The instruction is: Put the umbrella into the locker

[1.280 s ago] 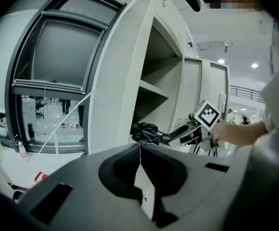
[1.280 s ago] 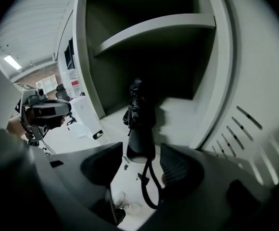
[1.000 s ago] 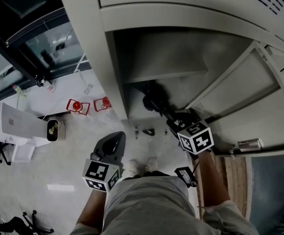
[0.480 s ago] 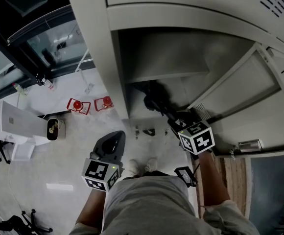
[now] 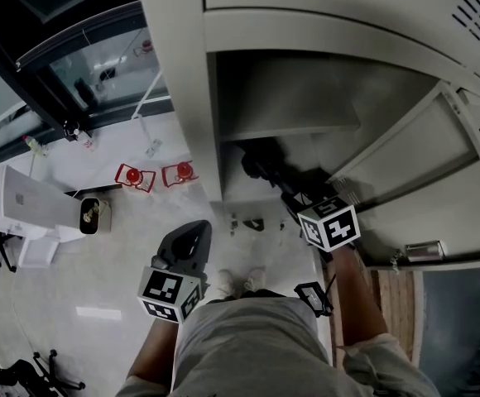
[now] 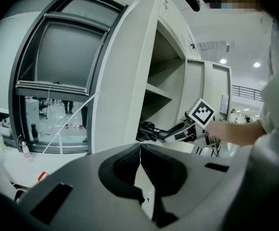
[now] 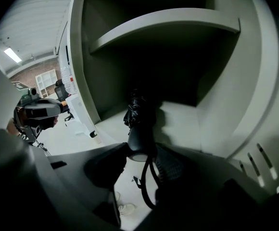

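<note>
The black folded umbrella (image 5: pixel 263 169) pokes into the lower compartment of the open grey locker (image 5: pixel 306 98), its tip low over the compartment floor (image 7: pixel 192 121). My right gripper (image 5: pixel 294 198) is shut on its handle; in the right gripper view the umbrella (image 7: pixel 138 121) stands out between the jaws and its wrist loop hangs below my right gripper (image 7: pixel 142 158). My left gripper (image 5: pixel 192 231) hangs shut and empty left of the locker, over the floor. The left gripper view shows the left gripper (image 6: pixel 139 148) with its pads together, and beyond it the umbrella (image 6: pixel 146 131) entering the locker.
The locker door (image 5: pixel 422 180) stands swung open to the right. A shelf (image 7: pixel 168 25) spans the compartment above the umbrella. On the floor to the left lie two red items (image 5: pixel 132 178), a white box (image 5: pixel 25 209) and a small bin (image 5: pixel 91 217). The person's shoes (image 5: pixel 240 281) stand below.
My right gripper has edged a little further toward the locker with the umbrella. The head view has shifted slightly. The left gripper has stayed where it was.
</note>
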Demonstrator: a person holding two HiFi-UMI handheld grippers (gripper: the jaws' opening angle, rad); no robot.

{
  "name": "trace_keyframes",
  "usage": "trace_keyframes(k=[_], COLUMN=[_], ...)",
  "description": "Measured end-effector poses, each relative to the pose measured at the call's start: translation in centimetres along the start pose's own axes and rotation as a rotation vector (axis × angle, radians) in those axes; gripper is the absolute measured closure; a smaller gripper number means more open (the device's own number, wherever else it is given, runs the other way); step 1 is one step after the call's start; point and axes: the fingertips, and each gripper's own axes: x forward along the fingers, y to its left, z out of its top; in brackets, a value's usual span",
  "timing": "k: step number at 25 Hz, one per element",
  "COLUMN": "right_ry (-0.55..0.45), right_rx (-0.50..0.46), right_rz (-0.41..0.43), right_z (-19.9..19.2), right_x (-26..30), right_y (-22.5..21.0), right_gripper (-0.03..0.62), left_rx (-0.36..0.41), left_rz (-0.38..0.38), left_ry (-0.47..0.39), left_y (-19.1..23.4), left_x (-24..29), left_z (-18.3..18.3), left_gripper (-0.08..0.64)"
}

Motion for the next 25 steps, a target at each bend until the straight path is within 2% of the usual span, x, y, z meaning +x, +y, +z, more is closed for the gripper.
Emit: trace_keyframes(k=[7, 17, 25], right_ry=[-0.002, 0.004, 0.024], right_rx=[-0.002, -0.026, -0.03], right_rz=[0.0, -0.002, 0.007], right_z=[1.1, 2.9, 2.7], right_x=[1.2, 2.7, 3.5], right_y=[-0.2, -0.6, -0.8], right_gripper=[0.393, 0.394, 0.394], left_rx=[-0.019, -0.019, -0.024], left_rz=[0.014, 0.041, 0.052], left_ry=[0.018, -0.005, -0.006], left_y=[0.8, 1.9, 2.1], left_x=[-0.4, -0.7, -0.7], left_z=[-0.4, 0.0, 0.0], left_gripper=[0.543, 0.543, 0.543])
